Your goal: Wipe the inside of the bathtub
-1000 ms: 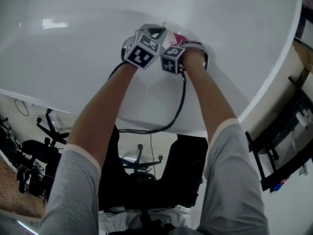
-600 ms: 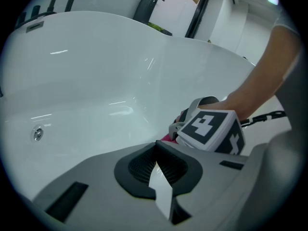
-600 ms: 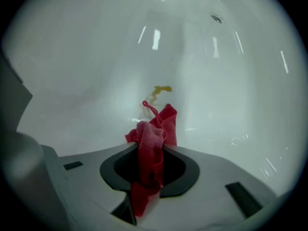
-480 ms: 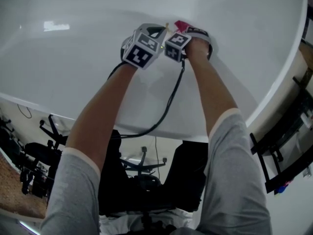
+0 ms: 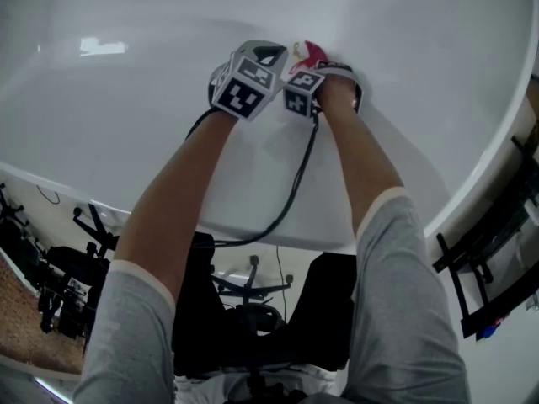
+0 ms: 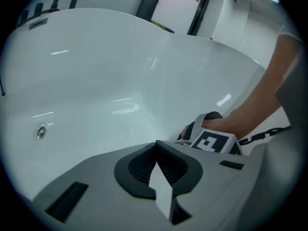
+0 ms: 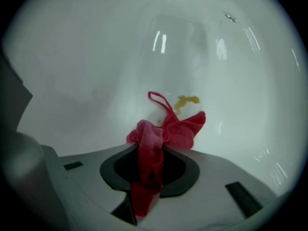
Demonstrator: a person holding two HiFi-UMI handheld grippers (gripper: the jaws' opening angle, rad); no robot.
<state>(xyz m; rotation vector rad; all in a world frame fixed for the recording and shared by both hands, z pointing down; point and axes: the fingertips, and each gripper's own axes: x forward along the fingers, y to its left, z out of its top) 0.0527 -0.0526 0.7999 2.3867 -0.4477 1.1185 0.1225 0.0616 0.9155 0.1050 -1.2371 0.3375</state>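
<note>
Cloth point(image 5: 310, 53) more visible past right tool point(image 7: 150, 170).

Open bathtub point(image 5: 126, 116) surface all round

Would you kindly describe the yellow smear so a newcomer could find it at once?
Inside the white bathtub, look just beyond the red cloth clamped in the right gripper. The yellow smear sits beside the cloth's loop, the only coloured mark among white glints.

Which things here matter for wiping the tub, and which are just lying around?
Job: bathtub; red cloth, clamped in right claw; yellow smear on the tub.
Lying about: office chair; black rack; left claw, shut on nothing.
</note>
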